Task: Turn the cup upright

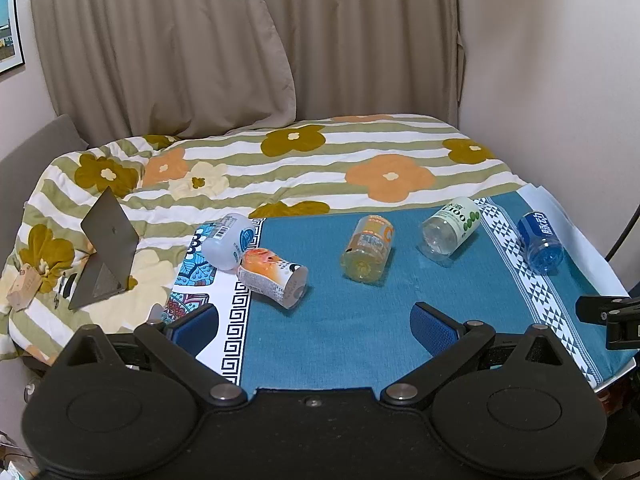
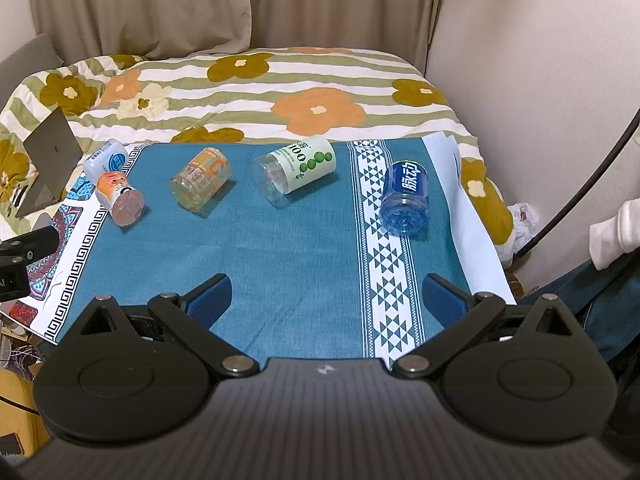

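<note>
Several plastic cups lie on their sides on a blue cloth [image 1: 332, 320] [image 2: 288, 248]: a white-blue one [image 1: 228, 246] [image 2: 106, 160], an orange-pink one [image 1: 274, 276] [image 2: 120, 198], a yellow-orange one [image 1: 368, 254] [image 2: 202, 186], a white-green one [image 1: 450, 228] [image 2: 296, 168] and a blue one [image 1: 540, 242] [image 2: 404, 198]. My left gripper [image 1: 316, 326] is open and empty, near the cloth's front, short of the orange-pink and yellow cups. My right gripper [image 2: 328, 298] is open and empty, in front of the blue cup.
A flowered striped quilt [image 1: 320, 160] [image 2: 280, 92] covers the bed behind the cloth. A grey folding stand [image 1: 106, 248] [image 2: 48, 160] sits on the quilt at left. Curtains and a wall stand behind. The other gripper's black tip shows at each view's edge [image 1: 608, 312] [image 2: 24, 252].
</note>
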Demonstrator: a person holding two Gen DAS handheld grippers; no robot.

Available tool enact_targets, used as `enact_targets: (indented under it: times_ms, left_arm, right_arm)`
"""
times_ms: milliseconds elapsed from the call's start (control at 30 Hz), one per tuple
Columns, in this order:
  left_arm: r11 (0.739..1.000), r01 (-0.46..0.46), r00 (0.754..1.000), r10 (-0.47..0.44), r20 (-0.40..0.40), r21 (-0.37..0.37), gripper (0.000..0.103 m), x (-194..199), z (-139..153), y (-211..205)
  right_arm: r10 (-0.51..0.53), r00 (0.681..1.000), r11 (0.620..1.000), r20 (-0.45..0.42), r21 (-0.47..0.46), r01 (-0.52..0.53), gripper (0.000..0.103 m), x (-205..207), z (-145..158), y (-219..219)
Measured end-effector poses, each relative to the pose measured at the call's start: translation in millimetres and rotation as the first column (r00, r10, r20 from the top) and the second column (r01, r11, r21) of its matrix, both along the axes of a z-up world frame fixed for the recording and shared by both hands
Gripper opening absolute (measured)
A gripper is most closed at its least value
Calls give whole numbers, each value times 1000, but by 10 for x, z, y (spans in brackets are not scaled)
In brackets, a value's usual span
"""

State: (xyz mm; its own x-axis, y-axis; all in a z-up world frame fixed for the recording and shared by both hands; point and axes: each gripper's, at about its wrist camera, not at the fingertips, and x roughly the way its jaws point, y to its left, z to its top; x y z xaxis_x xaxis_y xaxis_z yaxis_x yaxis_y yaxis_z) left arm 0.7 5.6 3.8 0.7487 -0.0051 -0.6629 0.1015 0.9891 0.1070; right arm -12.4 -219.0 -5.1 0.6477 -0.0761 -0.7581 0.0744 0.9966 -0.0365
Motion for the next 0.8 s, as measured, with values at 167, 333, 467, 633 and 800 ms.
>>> enact_targets:
  times_ms: [167,333,467,633,800]
  left_arm:
    - [1000,-3,1000,3,5,4,103,-15,18,10]
    - [1000,-7,1000,7,8,7,103,-13,30,17]
    - [1000,-13,1000,13,11,10,103,-16,29,9]
    - [1000,-17,1000,16,10,12,103,-9,30,16]
    - [1000,-17,1000,17,10,13,103,-3,29,16]
  right_arm:
    - [2,1000,1000,0,2,-2,103,5,0,-9]
    - [1,1000,1000,0,3,-1,103,7,0,-3]
    - [1,1000,1000,3,2,-1,103,7,-3,-5]
    - [5,1000,1000,7,0,-5,103,14,-3,54]
    - [5,1000,1000,6,2,-5,103,18,0,47]
